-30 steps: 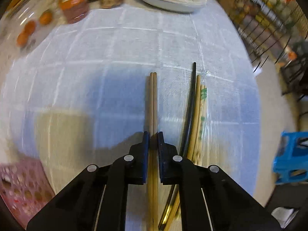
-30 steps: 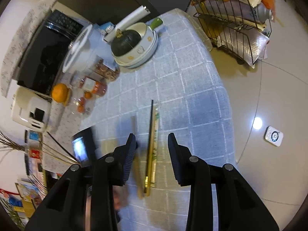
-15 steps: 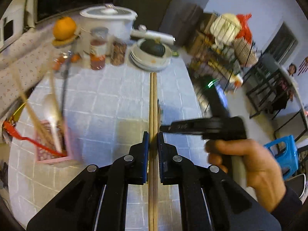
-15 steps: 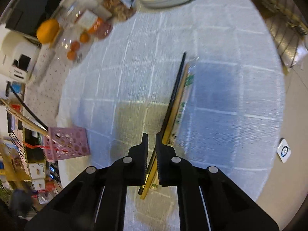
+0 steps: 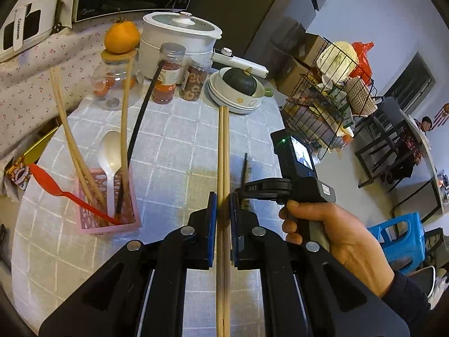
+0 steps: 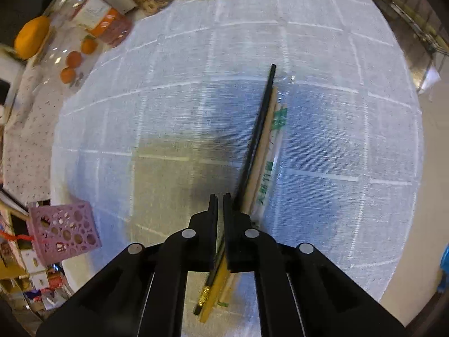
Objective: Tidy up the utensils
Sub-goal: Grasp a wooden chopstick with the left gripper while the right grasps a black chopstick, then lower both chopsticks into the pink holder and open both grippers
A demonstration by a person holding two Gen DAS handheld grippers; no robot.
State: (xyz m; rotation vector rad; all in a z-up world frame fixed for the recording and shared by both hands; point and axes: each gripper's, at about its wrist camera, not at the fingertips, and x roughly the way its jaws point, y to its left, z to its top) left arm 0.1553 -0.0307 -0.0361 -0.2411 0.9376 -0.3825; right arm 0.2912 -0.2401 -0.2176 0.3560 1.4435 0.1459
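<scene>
My left gripper is shut on a pair of wooden chopsticks and holds them up above the table, pointing away. A pink perforated holder at the left holds chopsticks, a white spoon and a red spoon; it also shows in the right wrist view. My right gripper is low over the table with its jaws closed on a bundle of chopsticks: a black one, a tan one and a plastic-wrapped pair. The right gripper also shows in the left wrist view.
The table has a grey checked cloth. At the back stand jars, a white pot, an orange and stacked bowls with a squash. A wire rack stands right of the table.
My left gripper lifted the wooden chopsticks off the table and tilted up. My right gripper came down over the remaining chopsticks and closed on them.
</scene>
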